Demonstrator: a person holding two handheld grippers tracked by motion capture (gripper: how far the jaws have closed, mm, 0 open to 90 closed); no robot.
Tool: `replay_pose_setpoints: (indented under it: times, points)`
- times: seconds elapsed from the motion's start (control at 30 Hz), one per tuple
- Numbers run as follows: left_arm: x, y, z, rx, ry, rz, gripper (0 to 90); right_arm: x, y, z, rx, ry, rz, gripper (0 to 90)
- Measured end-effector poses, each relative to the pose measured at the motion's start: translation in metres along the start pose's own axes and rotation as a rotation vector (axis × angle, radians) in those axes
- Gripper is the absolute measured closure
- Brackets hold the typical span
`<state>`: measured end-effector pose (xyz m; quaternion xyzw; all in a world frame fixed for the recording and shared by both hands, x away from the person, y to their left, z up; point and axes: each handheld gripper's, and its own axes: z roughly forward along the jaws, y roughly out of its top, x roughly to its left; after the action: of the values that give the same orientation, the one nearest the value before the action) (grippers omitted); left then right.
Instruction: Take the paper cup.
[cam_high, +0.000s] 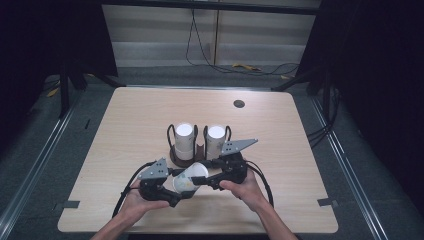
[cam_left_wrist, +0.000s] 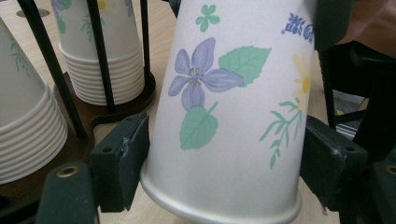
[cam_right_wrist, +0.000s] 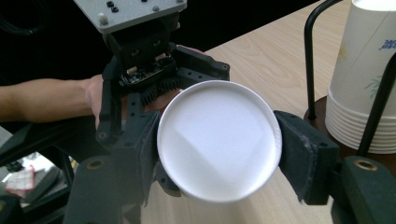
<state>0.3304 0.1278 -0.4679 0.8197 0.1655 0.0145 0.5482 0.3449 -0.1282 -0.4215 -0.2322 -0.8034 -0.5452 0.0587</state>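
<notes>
Both grippers meet near the table's (cam_high: 280, 210) front edge: left gripper (cam_high: 181, 196) clamps the floral cup (cam_high: 189, 179), right gripper (cam_high: 201, 180) brackets its base; stacking on the holder (cam_high: 187, 161) remains.

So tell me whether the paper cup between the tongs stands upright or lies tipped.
Tipped. The paper cup lies sideways above the table, held between both tongs; the right gripper view faces its round base.

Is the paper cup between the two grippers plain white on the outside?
No: the paper cup has purple flowers and green leaves printed on its side.
</notes>
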Motion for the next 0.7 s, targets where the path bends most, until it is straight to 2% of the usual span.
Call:
replay_pose_setpoints:
  times: [0.13,0.27,0.37,0.5,0.6,0.7]
  points:
    - [0.000,0.001,-0.001,0.004,-0.004,-0.010,23.7,0.000,0.000,-0.002,0.009,-0.014,-0.007,28.5]
    - [-0.001,0.001,-0.001,0.010,-0.010,-0.001,24.1,0.000,0.000,-0.002,0.024,-0.017,-0.008,24.1]
    - [-0.001,0.002,-0.002,0.022,0.001,0.013,24.0,0.001,0.001,-0.002,0.034,-0.034,-0.011,19.9]
    - [0.001,0.004,-0.003,0.033,0.022,-0.011,24.0,0.001,0.001,-0.006,0.040,-0.041,-0.016,18.9]
    - [0.002,0.007,-0.004,0.031,0.028,-0.002,23.9,0.000,0.002,-0.008,0.043,-0.050,-0.021,17.6]
    - [0.003,0.011,-0.007,0.047,0.044,0.026,23.9,0.000,0.002,-0.011,0.055,-0.058,-0.026,17.4]
